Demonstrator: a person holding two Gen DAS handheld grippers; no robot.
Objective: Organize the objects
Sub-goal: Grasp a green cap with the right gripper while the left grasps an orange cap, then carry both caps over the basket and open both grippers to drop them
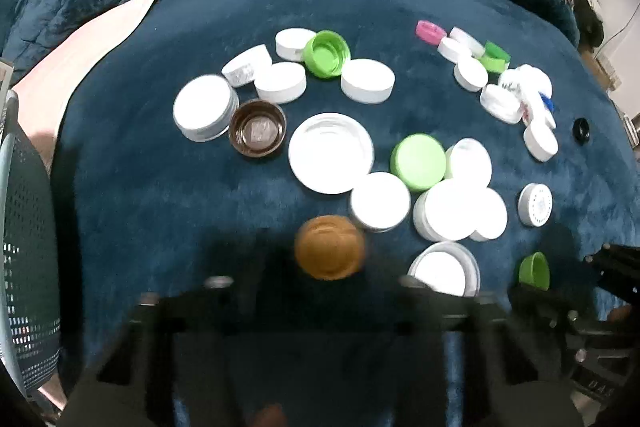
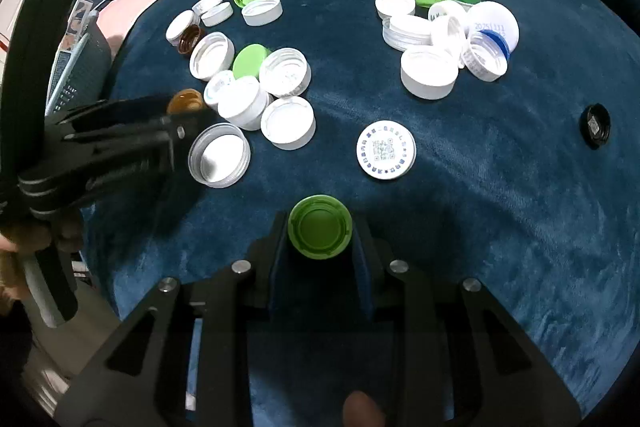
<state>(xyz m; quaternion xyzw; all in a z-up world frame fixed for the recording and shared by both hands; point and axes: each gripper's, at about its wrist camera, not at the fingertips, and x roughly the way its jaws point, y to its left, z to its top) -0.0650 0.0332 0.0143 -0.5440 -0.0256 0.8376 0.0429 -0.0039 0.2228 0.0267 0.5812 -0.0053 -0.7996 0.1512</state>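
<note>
**Sorting bottle caps on a blue blanket, one cap in each claw**

Left wrist view: the left claw (image 1: 330, 267) is blurry at the bottom of the frame, but an amber cap (image 1: 329, 247) sits right between its fingers. It looks gripped, though the blur makes it hard to swear the fingers are touching it. Beyond it is a loose crowd of caps on the blue blanket (image 1: 160, 207): mostly white ones, a brown cap (image 1: 258, 128) lying open side up, a big white lid (image 1: 331, 151) and a light green cap (image 1: 419, 161). Far right there's a second, tighter bunch with a pink cap (image 1: 430, 31) at its far end. My guess is the two bunches are sort piles, maybe by size, since the right one looks like smaller caps.

Right wrist view: the right claw (image 2: 320, 235) is closed on a green cap (image 2: 320, 227), open side facing the camera, pinched by its sides and held near the blanket. Ahead and slightly right lies a white cap with a printed code (image 2: 386, 149), on its own, and a black cap (image 2: 595, 125) sits well apart at the right edge. The left claw shows on the left beside a clear-rimmed white lid (image 2: 219, 154), the amber cap at its tip. Both green and amber probably head for a pile next.
</note>
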